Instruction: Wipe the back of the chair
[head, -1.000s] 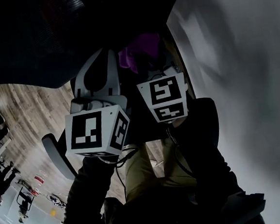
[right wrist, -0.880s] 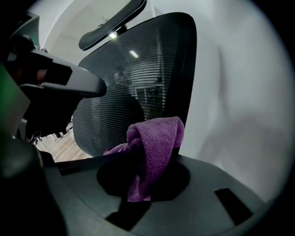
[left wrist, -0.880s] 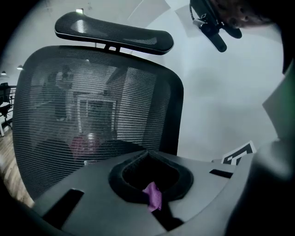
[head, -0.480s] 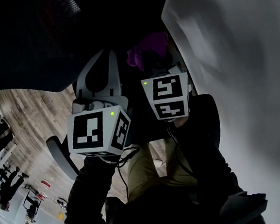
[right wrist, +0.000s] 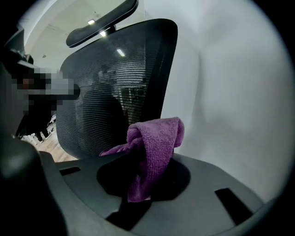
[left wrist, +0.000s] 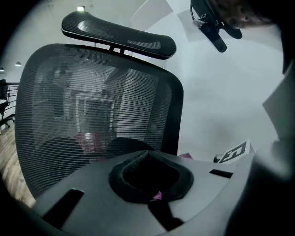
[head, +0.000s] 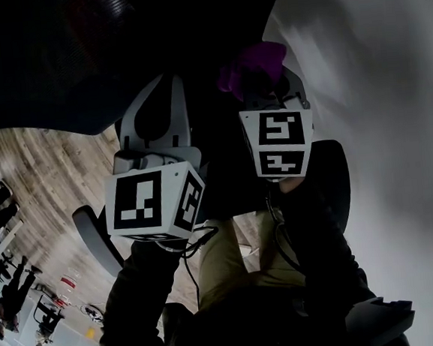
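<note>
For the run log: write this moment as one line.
right gripper: shut on purple cloth | left gripper: jaw state unclear | chair back: ahead of both

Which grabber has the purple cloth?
The right gripper: a purple cloth bunches up from between its jaws. The left gripper carries no such bundle.

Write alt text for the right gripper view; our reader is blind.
A bunched purple cloth is clamped in the right gripper, folded over at its top. Behind it stands a black mesh chair back with a headrest, beside a white wall.
</note>
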